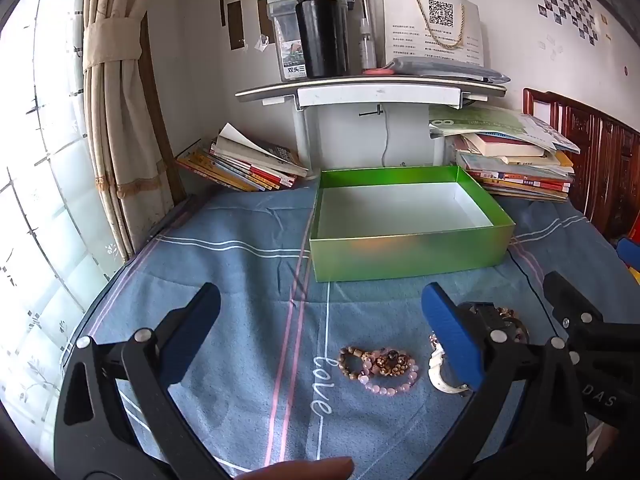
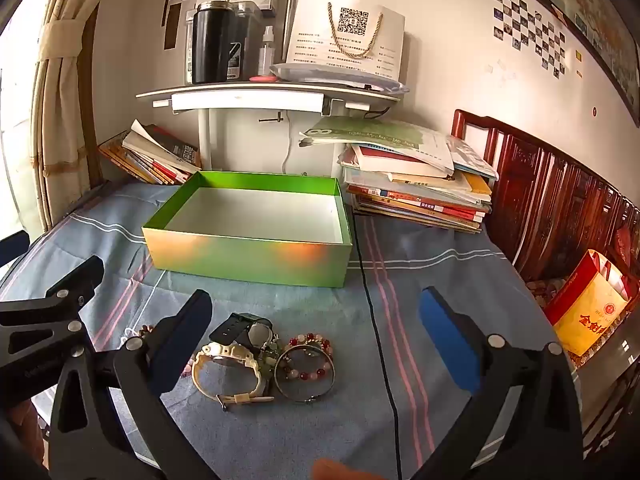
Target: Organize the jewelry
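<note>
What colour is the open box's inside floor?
White, within green walls; the box shows best in the right wrist view.

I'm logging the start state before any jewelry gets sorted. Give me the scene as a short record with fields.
surface: blue cloth
container: green box, open, nothing visible inside
jewelry: white watch, black watch, silver bangle, red bead bracelet, pink bead bracelet, brown bead bracelet
left gripper: open, empty
right gripper: open, empty

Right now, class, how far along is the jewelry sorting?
Done: nothing; the green box shows no jewelry inside. In hand: nothing; the left tongs and right tongs are open. Left: the white watch, black watch, beaded bracelets and bangle on the cloth.
</note>
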